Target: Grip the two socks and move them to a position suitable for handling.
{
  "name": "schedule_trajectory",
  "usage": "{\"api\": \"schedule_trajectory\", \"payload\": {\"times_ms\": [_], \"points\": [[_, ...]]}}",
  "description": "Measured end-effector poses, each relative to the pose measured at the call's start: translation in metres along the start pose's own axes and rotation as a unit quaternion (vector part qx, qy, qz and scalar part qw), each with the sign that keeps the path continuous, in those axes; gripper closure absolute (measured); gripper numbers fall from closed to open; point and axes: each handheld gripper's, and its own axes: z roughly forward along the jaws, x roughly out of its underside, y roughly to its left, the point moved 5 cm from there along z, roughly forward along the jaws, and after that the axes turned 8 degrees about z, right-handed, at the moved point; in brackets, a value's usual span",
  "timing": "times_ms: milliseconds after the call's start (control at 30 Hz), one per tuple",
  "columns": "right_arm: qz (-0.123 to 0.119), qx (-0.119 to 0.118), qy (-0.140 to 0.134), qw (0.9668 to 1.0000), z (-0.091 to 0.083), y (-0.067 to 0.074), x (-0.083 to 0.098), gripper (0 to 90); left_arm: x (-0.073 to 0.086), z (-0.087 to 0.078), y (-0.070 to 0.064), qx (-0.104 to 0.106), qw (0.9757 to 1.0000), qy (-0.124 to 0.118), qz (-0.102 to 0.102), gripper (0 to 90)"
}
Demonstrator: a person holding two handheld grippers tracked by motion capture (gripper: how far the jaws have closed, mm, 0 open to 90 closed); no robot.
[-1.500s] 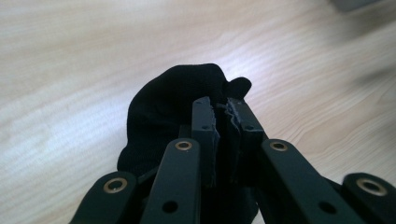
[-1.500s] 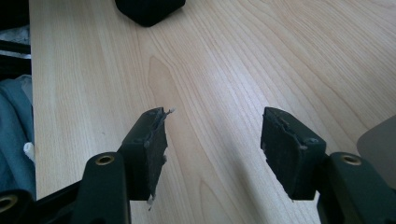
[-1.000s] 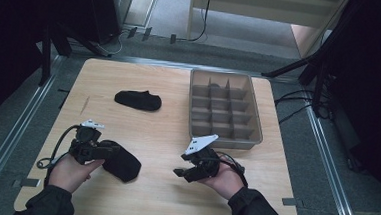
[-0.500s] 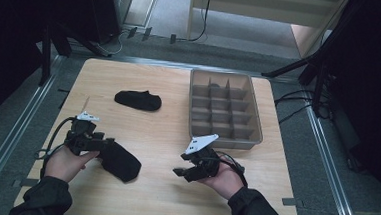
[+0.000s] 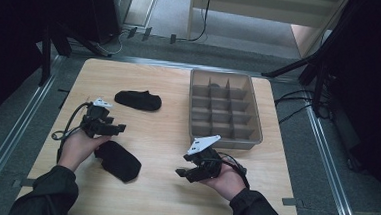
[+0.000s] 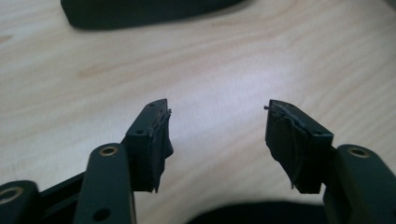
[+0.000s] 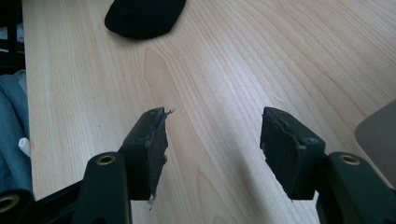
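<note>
A rolled black sock (image 5: 118, 161) lies on the wooden table (image 5: 166, 136) just under my left hand. My left gripper (image 5: 119, 128) hovers above and beyond it; its jaws have just been opening and hold nothing. In the left gripper view the jaws (image 6: 217, 109) stand wide over bare wood, with a dark edge of sock (image 6: 257, 215) below them. A second black sock (image 5: 139, 100) (image 6: 149, 11) lies farther back. My right gripper (image 5: 182, 173) (image 7: 215, 114) rests open and empty at the near right, pointing towards the rolled sock (image 7: 144, 16).
A grey box (image 5: 223, 134) divided into several compartments stands at the back right of the table. Cables trail from both grippers. Dark stands and a metal rail border the table's sides.
My left gripper has let go of the rolled sock, opened wide and moved away from it towards the far side. The sock stays on the table. My right gripper has not moved.
</note>
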Motion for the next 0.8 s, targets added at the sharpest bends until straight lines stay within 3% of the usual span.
{"api": "schedule_trajectory", "payload": {"times_ms": [167,300,500,633,800], "points": [[0.001,0.0,-0.003,1.0,-0.002,-0.001,0.002,41.0,-0.019,0.012,0.009,0.003,1.0,-0.007,0.005,39.4],[0.002,0.003,0.0,1.0,-0.003,-0.002,0.005,41.0,-0.034,0.02,0.018,-0.008,0.9999,-0.008,0.01,39.4],[0.008,0.008,-0.001,0.9999,-0.006,-0.003,0.007,40.9,-0.046,0.032,0.033,0.002,0.9993,-0.023,-0.029,39.2],[0.009,0.011,0.002,0.9999,-0.005,-0.003,0.009,40.9,-0.053,0.046,0.04,-0.009,0.9997,-0.008,-0.023,38.6],[0.01,0.012,0.003,0.9999,-0.006,-0.003,0.011,40.9,-0.062,0.059,0.044,-0.004,0.9999,0.001,-0.014,36.7]]}}
